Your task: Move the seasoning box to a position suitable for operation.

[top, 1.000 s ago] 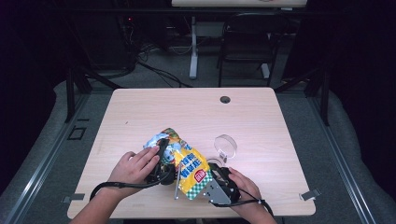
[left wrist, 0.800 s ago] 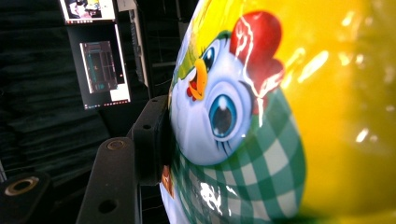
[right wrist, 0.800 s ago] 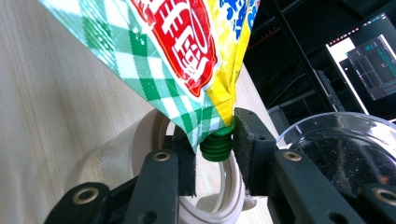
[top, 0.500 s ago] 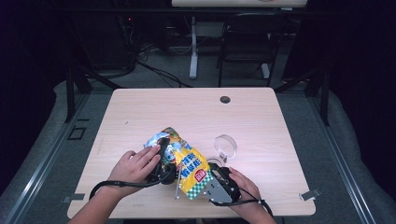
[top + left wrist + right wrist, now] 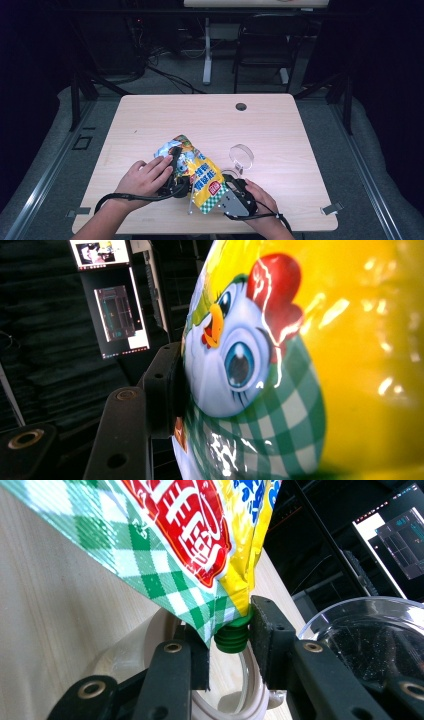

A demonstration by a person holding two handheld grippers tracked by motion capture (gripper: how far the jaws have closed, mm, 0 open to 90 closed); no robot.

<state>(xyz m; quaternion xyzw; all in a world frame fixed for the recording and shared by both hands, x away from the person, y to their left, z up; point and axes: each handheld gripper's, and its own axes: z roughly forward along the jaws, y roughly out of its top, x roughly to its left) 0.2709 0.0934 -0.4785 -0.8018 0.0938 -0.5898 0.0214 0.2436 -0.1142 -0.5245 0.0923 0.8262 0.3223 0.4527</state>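
The wooden table (image 5: 280, 125) carries everything. Near its front edge a yellow pouch (image 5: 200, 175) with green checks is held up between both hands. Its upper body is clamped by the left gripper (image 5: 172, 170); in the left gripper view one black jaw is pressed flat against the printed foil (image 5: 280, 390), the other presumably hidden behind it. Just beside the pouch a clear glass (image 5: 241, 156) is seen. At the pouch's lower corner, the green cap (image 5: 231, 637) is pinched between the jaws of the right gripper (image 5: 229, 642).
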